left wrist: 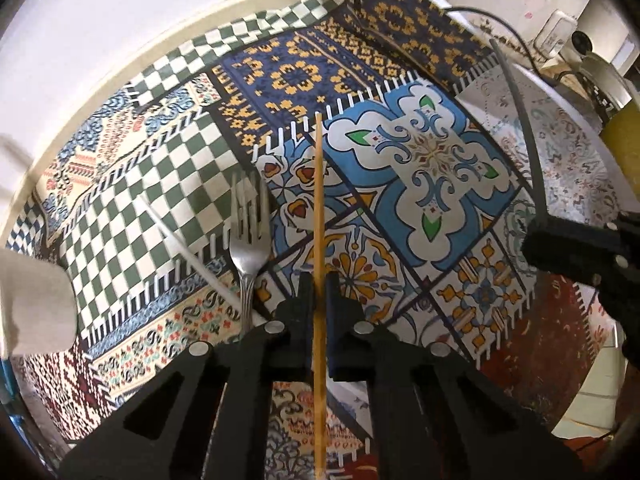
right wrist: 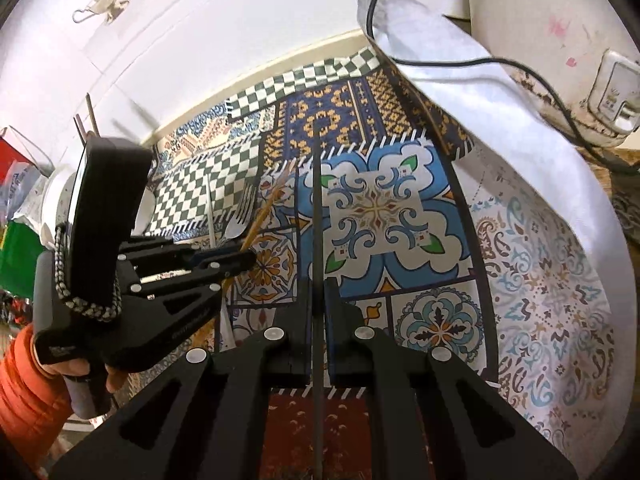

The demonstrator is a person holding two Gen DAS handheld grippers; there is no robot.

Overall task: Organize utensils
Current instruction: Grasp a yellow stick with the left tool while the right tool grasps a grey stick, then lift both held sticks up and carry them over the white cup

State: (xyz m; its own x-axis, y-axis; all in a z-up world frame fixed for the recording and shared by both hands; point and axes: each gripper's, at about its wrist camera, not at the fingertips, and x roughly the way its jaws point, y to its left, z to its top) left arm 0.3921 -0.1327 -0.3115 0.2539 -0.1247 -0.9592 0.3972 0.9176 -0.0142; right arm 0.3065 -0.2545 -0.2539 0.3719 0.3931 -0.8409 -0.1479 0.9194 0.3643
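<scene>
My left gripper (left wrist: 318,282) points down at the table and is shut on a thin yellow wooden chopstick (left wrist: 318,200), which runs straight up between its pads. Just left of it, a metal fork (left wrist: 248,240) lies on the patterned tablecloth (left wrist: 432,168), beside a thin white stick (left wrist: 188,250). My right gripper (right wrist: 318,286) is shut on a dark grey chopstick (right wrist: 316,200). In the right wrist view the left gripper (right wrist: 248,258) sits at the left with the wooden chopstick (right wrist: 268,208), next to the fork (right wrist: 240,216). The right gripper (left wrist: 536,236) and its grey chopstick (left wrist: 520,120) show at the right edge of the left wrist view.
A white wall with a cream ledge (left wrist: 120,64) bounds the far side of the table. The tablecloth's pale folded-over part (right wrist: 480,92) lies at the right under a black cable (right wrist: 500,62) and a wall socket (right wrist: 612,92). A hand in an orange sleeve (right wrist: 24,384) holds the left gripper.
</scene>
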